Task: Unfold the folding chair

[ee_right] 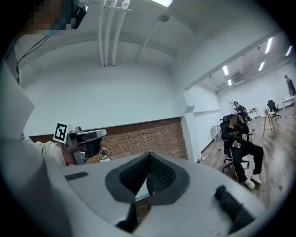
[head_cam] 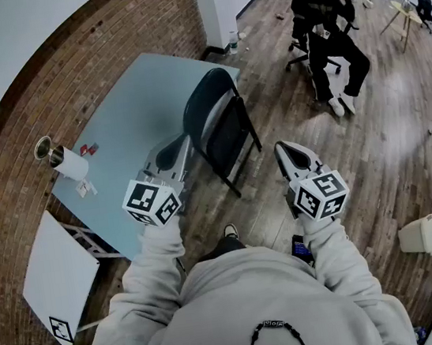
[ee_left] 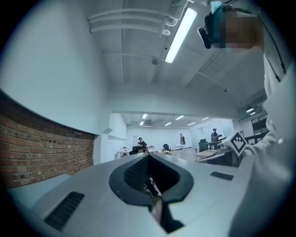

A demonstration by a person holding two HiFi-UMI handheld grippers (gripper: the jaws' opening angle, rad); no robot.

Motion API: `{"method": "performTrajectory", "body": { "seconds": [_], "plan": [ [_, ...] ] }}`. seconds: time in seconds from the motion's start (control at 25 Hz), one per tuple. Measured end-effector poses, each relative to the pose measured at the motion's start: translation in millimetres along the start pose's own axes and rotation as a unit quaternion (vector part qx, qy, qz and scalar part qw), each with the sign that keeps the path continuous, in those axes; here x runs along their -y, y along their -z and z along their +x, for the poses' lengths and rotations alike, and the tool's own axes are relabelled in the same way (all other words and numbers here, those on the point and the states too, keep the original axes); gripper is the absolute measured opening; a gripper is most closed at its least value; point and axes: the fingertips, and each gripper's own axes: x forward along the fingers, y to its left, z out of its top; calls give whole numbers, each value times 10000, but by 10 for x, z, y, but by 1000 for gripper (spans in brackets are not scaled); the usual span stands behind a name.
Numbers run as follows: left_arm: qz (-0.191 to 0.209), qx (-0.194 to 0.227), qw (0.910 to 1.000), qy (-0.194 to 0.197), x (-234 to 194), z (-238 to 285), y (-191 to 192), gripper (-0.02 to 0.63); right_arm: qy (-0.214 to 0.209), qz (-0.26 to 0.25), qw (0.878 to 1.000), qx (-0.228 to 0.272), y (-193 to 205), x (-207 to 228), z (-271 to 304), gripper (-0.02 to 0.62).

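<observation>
Ahead of the left gripper (head_cam: pixel 167 155) and right gripper (head_cam: pixel 294 153), jaws closed and empty, stands a folding chair (head_cam: pixel 221 123); closed jaws could just tip it.

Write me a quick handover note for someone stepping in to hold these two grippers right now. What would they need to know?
Left gripper: shut, empty, held out over the near edge of the light blue table.
Right gripper: shut, empty, in the air above the wooden floor.
Folding chair: stands at the table's edge, ahead of and between the two grippers; neither touches it. Its seat seems to lie close against the back, so it looks not yet unfolded, though the steep angle leaves some doubt.
Done: nothing visible so far.
Left: open the grippers, take hold of the chair, swing the seat down, stand it on the floor.
</observation>
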Motion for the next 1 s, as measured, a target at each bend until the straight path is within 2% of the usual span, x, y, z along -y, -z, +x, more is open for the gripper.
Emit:
{"method": "performTrajectory", "body": {
  "seconds": [0.16, 0.32, 0.48, 0.6, 0.72, 0.88, 1.0],
  "plan": [
    [129, 61, 9998, 157, -211, 301, 49, 5, 184, -132, 9994, 254, -144, 84, 338, 0],
    [16, 99, 9994, 328, -588, 676, 211, 5, 277, -301, 9990, 187, -186, 301, 834, 0],
    [-137, 19, 9988, 473, -1157, 1209, 509, 5, 530, -138, 9985, 9, -74, 734, 1491, 0],
    [-212, 98, 9986, 468, -1710, 1594, 540, 5, 708, -9, 9975, -65, -53, 1005, 2065, 0],
    [61, 188, 9986, 481, -2213, 2030, 466, 5, 927, -30, 9957, 55, -269, 1225, 2655, 0],
    [22, -23, 9960, 889, -2592, 2693, 530, 5, 1161, -111, 9930, 175, -620, 1534, 3320, 0],
    [-15, -148, 9961, 865, -2764, 3059, 614, 5, 1313, 79, 9912, 131, -685, 1751, 3595, 0]
  ]
}}
